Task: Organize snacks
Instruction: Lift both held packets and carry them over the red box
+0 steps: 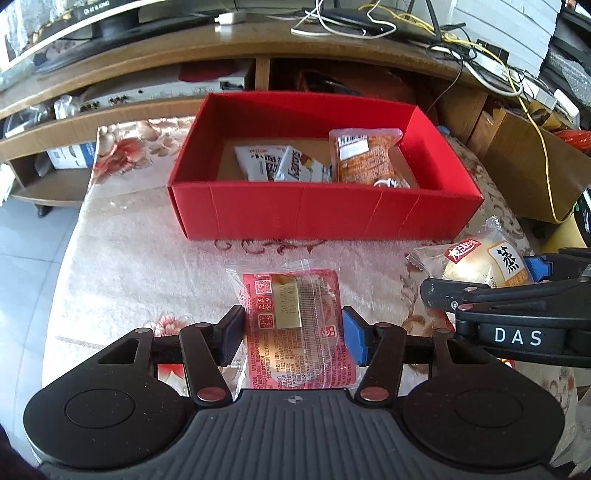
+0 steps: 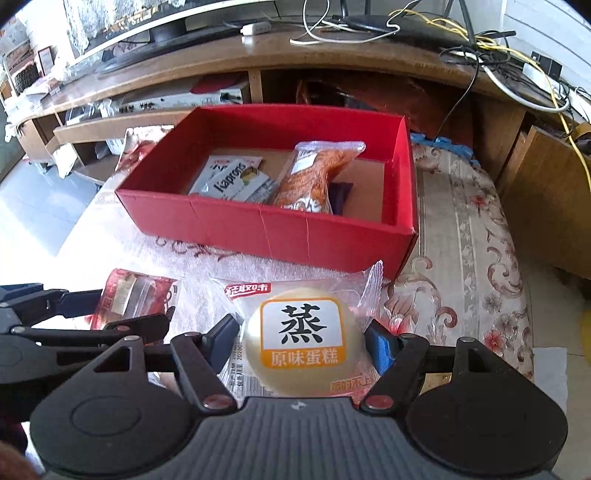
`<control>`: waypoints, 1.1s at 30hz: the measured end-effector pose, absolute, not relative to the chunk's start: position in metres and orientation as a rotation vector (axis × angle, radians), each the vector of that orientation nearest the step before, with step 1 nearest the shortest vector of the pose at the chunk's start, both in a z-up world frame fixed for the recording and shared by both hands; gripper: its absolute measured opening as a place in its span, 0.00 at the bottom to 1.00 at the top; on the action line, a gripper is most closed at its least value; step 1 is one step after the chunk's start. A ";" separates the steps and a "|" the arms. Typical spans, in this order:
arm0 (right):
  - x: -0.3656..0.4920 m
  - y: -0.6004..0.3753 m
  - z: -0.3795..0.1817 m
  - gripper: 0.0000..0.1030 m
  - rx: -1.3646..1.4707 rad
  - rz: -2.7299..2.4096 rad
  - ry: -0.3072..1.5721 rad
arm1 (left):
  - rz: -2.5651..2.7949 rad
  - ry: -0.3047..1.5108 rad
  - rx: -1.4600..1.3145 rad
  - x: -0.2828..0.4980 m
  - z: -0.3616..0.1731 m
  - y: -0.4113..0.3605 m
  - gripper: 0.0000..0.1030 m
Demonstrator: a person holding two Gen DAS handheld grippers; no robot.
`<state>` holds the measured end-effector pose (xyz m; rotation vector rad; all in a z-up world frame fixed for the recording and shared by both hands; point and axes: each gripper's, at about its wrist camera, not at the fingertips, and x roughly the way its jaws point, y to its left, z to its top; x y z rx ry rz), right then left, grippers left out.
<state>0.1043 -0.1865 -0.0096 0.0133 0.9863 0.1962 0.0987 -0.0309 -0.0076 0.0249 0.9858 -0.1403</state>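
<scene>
My left gripper (image 1: 293,334) is shut on a red snack packet (image 1: 295,306), its black and blue pads against the packet's two sides just over the floral tablecloth. To its right, my right gripper (image 2: 303,338) is shut on a wrapped steamed cake (image 2: 306,328), a pale round bun in clear film with an orange label. That cake (image 1: 476,266) and the right gripper (image 1: 487,280) also show in the left wrist view. Beyond both stands an open red box (image 1: 314,210) holding white Kaprons packets (image 1: 295,168) and an orange packet (image 1: 365,158).
A wooden TV stand (image 1: 258,51) with tangled cables (image 1: 369,26) runs behind the box. A cardboard carton (image 1: 528,173) stands at the right. The table's rounded edge (image 1: 66,258) drops to tiled floor on the left. Bare cloth (image 2: 461,240) lies right of the box.
</scene>
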 end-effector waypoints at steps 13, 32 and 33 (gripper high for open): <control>0.110 -0.194 0.008 0.68 0.057 0.184 0.933 | -0.133 0.924 0.025 0.106 0.010 -0.037 0.61; 0.142 -0.203 0.035 0.68 0.115 0.159 0.843 | -0.100 0.819 0.056 0.138 0.038 -0.046 0.60; 0.144 -0.204 0.035 0.68 0.116 0.158 0.841 | -0.100 0.818 0.056 0.142 0.039 -0.047 0.60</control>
